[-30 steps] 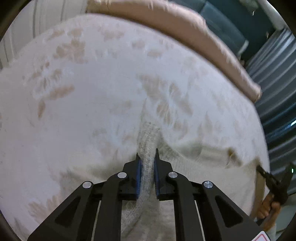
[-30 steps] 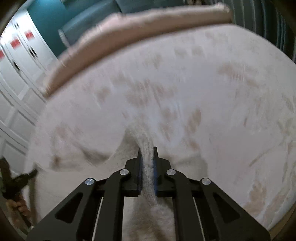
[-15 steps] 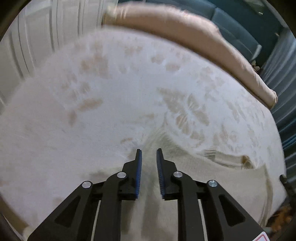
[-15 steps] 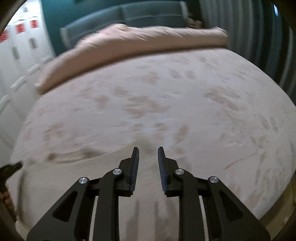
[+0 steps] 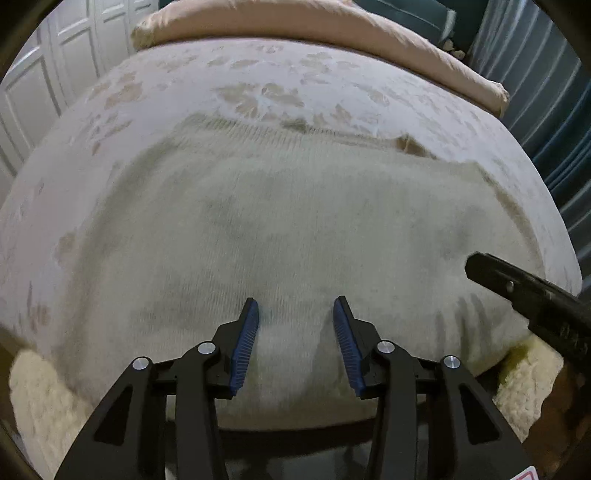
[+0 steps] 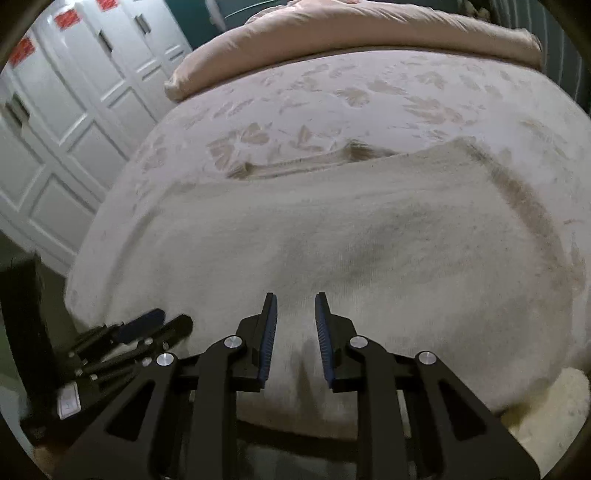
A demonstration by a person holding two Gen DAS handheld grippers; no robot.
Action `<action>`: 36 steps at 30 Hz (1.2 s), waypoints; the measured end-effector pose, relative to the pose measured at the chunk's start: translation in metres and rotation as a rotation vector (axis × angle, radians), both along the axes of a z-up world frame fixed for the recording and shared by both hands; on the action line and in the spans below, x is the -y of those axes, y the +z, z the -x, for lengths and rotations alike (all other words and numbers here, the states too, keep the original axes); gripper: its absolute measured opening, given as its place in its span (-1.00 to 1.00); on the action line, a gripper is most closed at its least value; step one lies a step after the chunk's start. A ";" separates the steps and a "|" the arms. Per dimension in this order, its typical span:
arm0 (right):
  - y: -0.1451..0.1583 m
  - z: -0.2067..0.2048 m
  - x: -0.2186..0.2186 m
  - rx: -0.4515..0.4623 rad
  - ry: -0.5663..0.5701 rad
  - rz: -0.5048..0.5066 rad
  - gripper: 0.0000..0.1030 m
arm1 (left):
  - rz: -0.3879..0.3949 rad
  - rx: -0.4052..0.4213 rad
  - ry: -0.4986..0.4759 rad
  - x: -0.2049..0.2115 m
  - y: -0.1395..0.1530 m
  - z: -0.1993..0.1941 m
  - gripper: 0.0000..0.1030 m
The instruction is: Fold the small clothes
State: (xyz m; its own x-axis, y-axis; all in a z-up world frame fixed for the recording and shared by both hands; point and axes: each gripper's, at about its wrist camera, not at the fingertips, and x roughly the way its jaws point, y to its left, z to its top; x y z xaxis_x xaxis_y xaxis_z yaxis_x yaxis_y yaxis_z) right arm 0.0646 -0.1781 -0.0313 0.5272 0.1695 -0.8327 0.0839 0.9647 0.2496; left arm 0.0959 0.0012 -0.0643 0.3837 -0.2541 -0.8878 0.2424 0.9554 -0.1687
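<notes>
Both grippers have let go of the knit fabric they were pinching a second ago and have drawn back toward the near edge of the bed, so the whole garment now lies in view ahead of them. The left gripper [image 5: 295, 314] has nothing between its blue pads [image 5: 245, 343] and its jaws are opening. The right gripper [image 6: 295, 310] stands with its jaws a little apart, also empty, hovering above the cloth, not pressing on it.

The cream knit sweater [image 5: 295, 221] is spread over the near half of the bed [image 5: 258, 70], its near part running up to and seemingly draping over the bed's near edge. Its far edge shows a ribbed band and a second layer peeking out beyond it, which suggests one fold has just been laid over. The sweater lies broad across the bed, with a long shadowed edge toward the right side. A pink duvet [image 5: 332, 33] is rolled along the far edge of the bed, well apart from the sweater.

By my reading, the step in hand is the release after a fold, with more folding left, since the piece is still wide. The next move likely calls for each gripper to pick a fresh hold on one side edge or on two corners, pinching both layers together so the lower layer does not slide out.
</notes>
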 end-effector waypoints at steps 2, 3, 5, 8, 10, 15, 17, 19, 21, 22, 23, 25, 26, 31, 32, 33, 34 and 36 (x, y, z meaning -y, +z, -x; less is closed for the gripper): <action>-0.025 0.001 -0.007 -0.063 0.015 0.021 -0.59 | 0.015 -0.026 0.023 -0.007 -0.007 0.001 -0.13; -0.039 0.004 -0.007 -0.081 0.007 0.022 -0.60 | 0.015 -0.030 0.025 -0.007 -0.006 0.005 -0.13; -0.033 0.008 -0.009 -0.052 -0.011 0.025 -0.59 | 0.003 -0.026 0.025 -0.005 -0.007 0.008 -0.13; -0.013 0.015 -0.014 -0.029 -0.012 -0.035 -0.54 | -0.007 -0.028 0.032 -0.008 -0.007 0.012 -0.13; -0.019 0.016 -0.021 -0.050 0.011 -0.029 -0.55 | -0.007 -0.029 0.040 -0.008 -0.008 0.013 -0.13; -0.041 0.019 -0.033 -0.082 0.026 0.043 -0.57 | -0.013 -0.028 0.037 -0.009 -0.007 0.017 -0.13; -0.027 0.021 -0.033 -0.060 0.013 0.027 -0.53 | 0.009 -0.035 0.048 -0.015 -0.003 0.020 -0.13; -0.016 0.022 -0.033 -0.028 0.012 0.017 -0.53 | 0.070 -0.032 0.088 -0.030 0.006 0.023 -0.10; -0.007 0.014 -0.034 -0.009 0.010 0.036 -0.52 | 0.094 -0.009 0.140 -0.048 0.015 0.027 0.08; -0.007 0.010 -0.034 -0.011 0.011 0.036 -0.53 | 0.102 0.008 0.171 -0.058 0.020 0.029 0.20; -0.007 0.005 -0.034 -0.014 0.010 0.041 -0.52 | 0.109 0.029 0.213 -0.072 0.024 0.031 0.33; -0.011 -0.005 -0.036 -0.027 0.012 0.061 -0.52 | 0.110 0.044 0.295 -0.098 0.027 0.033 0.37; -0.016 -0.011 -0.038 -0.045 0.017 0.071 -0.52 | 0.125 0.038 0.343 -0.116 0.024 0.031 0.39; -0.038 -0.029 -0.046 -0.108 0.025 0.123 -0.52 | 0.157 -0.048 0.496 -0.162 -0.002 0.022 0.39; -0.038 -0.030 -0.050 -0.112 0.034 0.149 -0.51 | 0.165 -0.062 0.505 -0.165 -0.007 0.021 0.39; -0.038 -0.031 -0.052 -0.114 0.039 0.166 -0.50 | 0.168 -0.071 0.509 -0.166 -0.010 0.019 0.39; -0.039 -0.032 -0.053 -0.117 0.043 0.179 -0.49 | 0.173 -0.081 0.511 -0.167 -0.015 0.018 0.39; -0.040 -0.032 -0.056 -0.116 0.051 0.201 -0.48 | 0.210 -0.103 0.503 -0.165 -0.023 0.012 0.39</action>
